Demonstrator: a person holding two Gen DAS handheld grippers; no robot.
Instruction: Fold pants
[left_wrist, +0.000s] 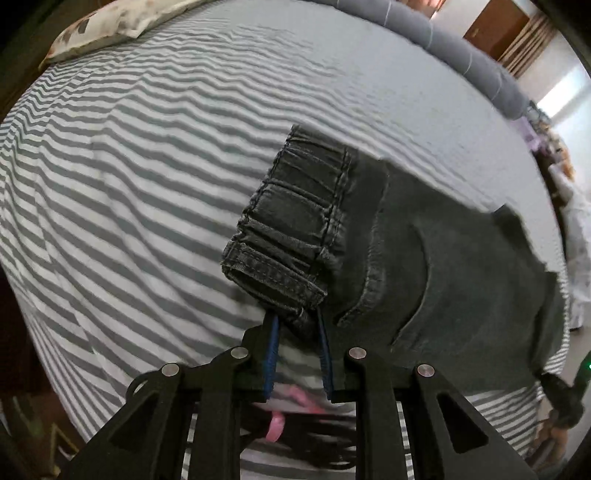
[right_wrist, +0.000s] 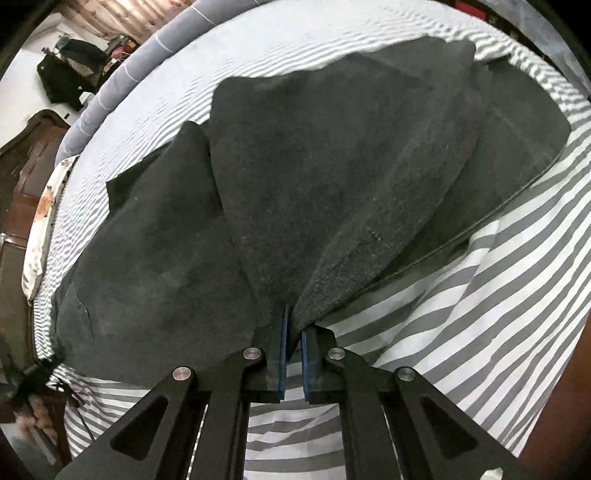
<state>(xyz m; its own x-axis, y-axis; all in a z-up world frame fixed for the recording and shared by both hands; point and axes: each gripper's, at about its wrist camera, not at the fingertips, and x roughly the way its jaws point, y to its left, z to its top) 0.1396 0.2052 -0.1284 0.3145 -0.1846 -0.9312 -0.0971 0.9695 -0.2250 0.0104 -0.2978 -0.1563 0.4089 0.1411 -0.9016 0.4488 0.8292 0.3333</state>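
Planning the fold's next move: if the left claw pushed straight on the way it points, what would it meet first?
The dark grey denim pants: the left claw already pinches their stitched waistband. Beyond that lies the grey-and-white striped bedsheet, though depth is unclear.

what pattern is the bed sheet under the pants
Grey and white stripes on the bed sheet, clearest in the left wrist view.

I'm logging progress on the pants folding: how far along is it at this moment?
Early. Done: both grips are set. In hand: the left gripper pinches the waistband, the right gripper the leg fabric of the pants. Left: the pants lie rumpled on the striped sheet, no neat fold visible.
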